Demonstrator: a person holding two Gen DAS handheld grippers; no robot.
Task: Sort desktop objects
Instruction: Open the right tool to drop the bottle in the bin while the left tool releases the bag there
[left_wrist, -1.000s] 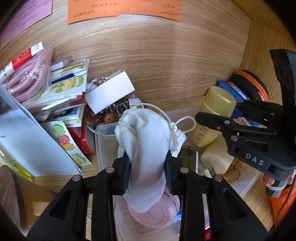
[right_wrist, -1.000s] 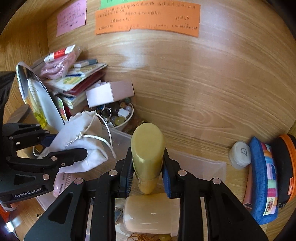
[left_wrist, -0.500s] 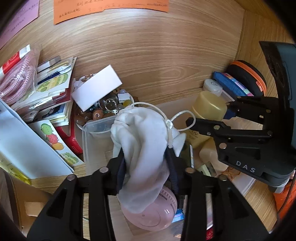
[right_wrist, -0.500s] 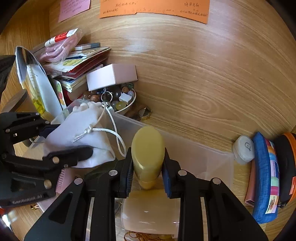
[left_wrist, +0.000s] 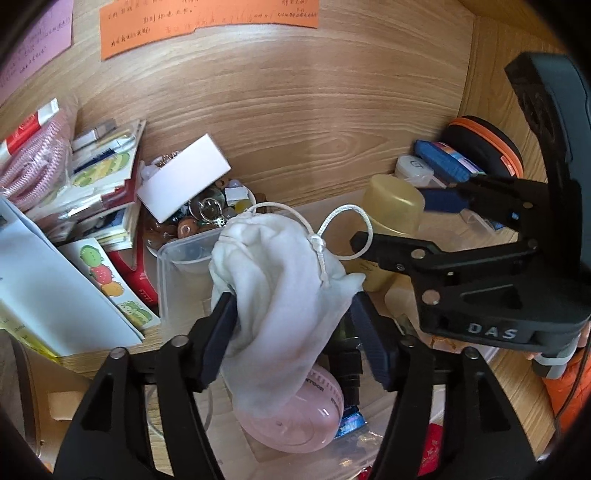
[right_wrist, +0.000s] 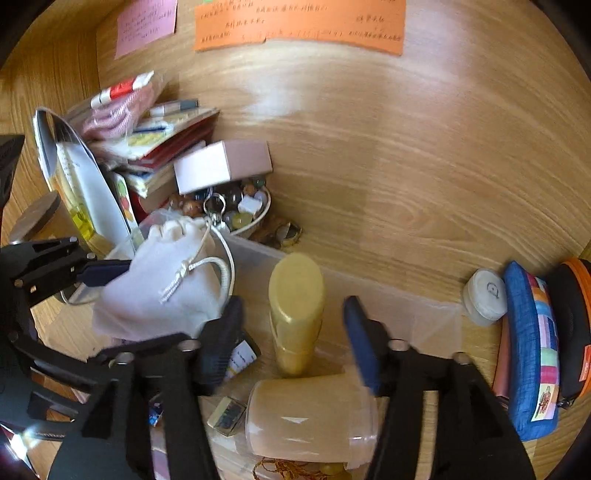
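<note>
While both sets of jaws open: left gripper (left_wrist: 293, 334) slackens on pouch (left_wrist: 284, 291), right gripper (right_wrist: 293, 341) clears bottle (right_wrist: 295, 314); both delivered into bin (right_wrist: 388, 306).

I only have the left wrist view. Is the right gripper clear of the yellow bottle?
Observer: Yes. The right wrist view shows the right gripper with its jaws opening and a gap on each side of the bottle.
Operator: Is the bottle standing?
Observer: Upright in the clear bin, just behind a cream jar lying on its side.
Operator: Anything else down there?
Observer: A gold chain in front of the jar.
</note>
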